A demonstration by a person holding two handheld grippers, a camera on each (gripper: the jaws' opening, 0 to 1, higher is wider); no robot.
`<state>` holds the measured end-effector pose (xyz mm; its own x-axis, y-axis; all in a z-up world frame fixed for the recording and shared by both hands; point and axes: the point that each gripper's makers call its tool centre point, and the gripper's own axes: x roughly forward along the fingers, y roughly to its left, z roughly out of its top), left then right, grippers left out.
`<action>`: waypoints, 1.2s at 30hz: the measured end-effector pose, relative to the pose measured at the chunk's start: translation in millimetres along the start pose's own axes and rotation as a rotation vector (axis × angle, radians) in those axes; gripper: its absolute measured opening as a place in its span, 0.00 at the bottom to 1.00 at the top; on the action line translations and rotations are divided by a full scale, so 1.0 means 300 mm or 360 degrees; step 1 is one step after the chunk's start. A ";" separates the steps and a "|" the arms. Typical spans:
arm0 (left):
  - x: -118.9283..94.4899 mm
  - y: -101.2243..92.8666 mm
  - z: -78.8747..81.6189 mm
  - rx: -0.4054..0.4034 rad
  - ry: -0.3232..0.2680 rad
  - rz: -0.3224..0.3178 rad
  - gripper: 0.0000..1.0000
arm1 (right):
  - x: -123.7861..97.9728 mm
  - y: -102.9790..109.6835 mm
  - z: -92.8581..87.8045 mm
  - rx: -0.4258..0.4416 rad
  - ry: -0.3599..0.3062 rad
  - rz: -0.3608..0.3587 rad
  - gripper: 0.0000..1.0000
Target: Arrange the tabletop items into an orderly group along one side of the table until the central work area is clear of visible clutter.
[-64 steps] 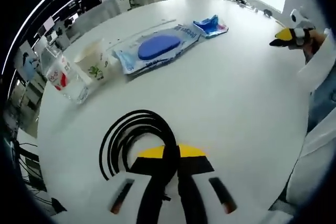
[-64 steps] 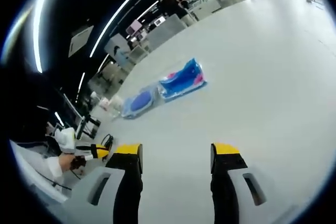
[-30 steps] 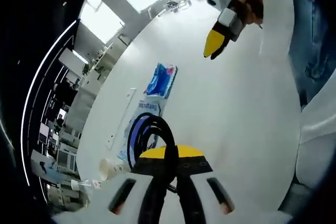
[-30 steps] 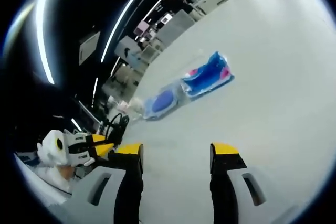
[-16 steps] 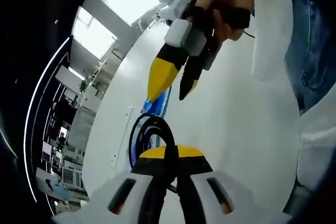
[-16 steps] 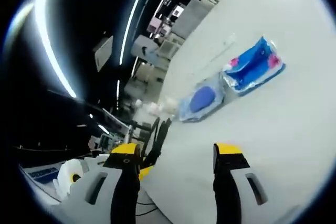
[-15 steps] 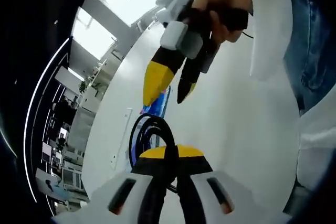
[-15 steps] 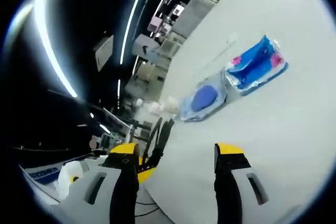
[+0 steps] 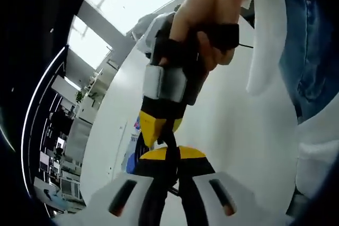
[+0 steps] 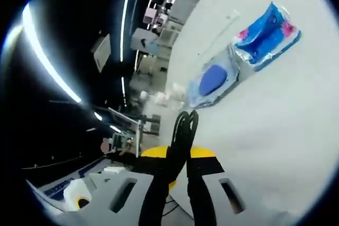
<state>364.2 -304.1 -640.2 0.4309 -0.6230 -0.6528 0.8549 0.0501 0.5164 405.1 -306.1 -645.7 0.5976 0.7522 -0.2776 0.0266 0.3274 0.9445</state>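
Note:
A coil of black cable [image 9: 170, 142] sits clamped between my left gripper's [image 9: 170, 158] shut jaws at the bottom of the left gripper view. My right gripper [image 9: 159, 129], held in a hand [image 9: 209, 17], comes down from above and its yellow tips meet the same cable. In the right gripper view my right gripper [image 10: 177, 156] is shut on the cable loop [image 10: 184, 125], which rises from between its jaws. Both grippers hang above the white table [image 10: 296, 130]. Most of the coil is hidden behind the grippers.
A clear pack with a blue oval [image 10: 212, 80] and a blue and pink pack [image 10: 267, 30] lie side by side on the table's far part. A white sleeve [image 9: 265, 35] and blue jeans [image 9: 307, 46] fill the right of the left gripper view.
My right gripper has swung in to the left gripper and shut on the black cable; its jaws were open before. The left gripper still holds the cable, lifted off the table.

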 end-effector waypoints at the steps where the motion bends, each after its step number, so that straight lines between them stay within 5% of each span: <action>1: 0.002 -0.002 0.001 -0.0013 -0.0009 -0.0003 0.02 | -0.005 0.001 0.003 0.0072 -0.0011 0.0013 0.03; 5: 0.012 -0.016 0.005 -0.0046 -0.0024 -0.0032 0.05 | -0.012 -0.008 0.009 0.0001 -0.0014 0.0008 0.01; 10: 0.004 0.004 0.026 -0.0324 -0.0144 0.0029 0.17 | -0.033 0.003 0.022 -0.0080 -0.0011 0.0023 0.00; 12: -0.009 0.029 0.016 -0.0544 -0.0201 0.0071 0.23 | -0.047 -0.006 0.024 -0.0132 0.0003 0.0009 0.00; 15: -0.028 0.058 -0.041 -0.0806 -0.0194 0.0106 0.26 | -0.068 -0.008 0.035 -0.0094 -0.0018 0.0031 0.00; 19: -0.054 0.073 -0.127 -0.0800 -0.0110 0.0173 0.26 | -0.093 -0.017 0.056 -0.0097 -0.0052 0.0035 0.00; 27: -0.134 0.110 -0.265 -0.1263 -0.0131 0.0336 0.32 | -0.134 -0.058 0.135 -0.0054 -0.0142 0.0029 0.00; 31: -0.174 0.152 -0.333 -0.1622 -0.0222 0.0452 0.53 | -0.151 -0.079 0.165 -0.0037 -0.0171 0.0029 0.00; 34: -0.194 0.161 -0.378 -0.1729 -0.0219 0.0492 0.73 | -0.157 -0.090 0.176 -0.0033 -0.0180 0.0021 0.00; 36: -0.208 0.160 -0.405 -0.1770 -0.0211 0.0500 0.77 | -0.158 -0.097 0.182 -0.0025 -0.0186 0.0025 0.00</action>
<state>413.4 -168.0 -642.2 0.6913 -0.5350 -0.4856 0.5261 0.8334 -0.1692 419.7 -382.6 -650.4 0.6874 0.6856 -0.2397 0.0046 0.3259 0.9454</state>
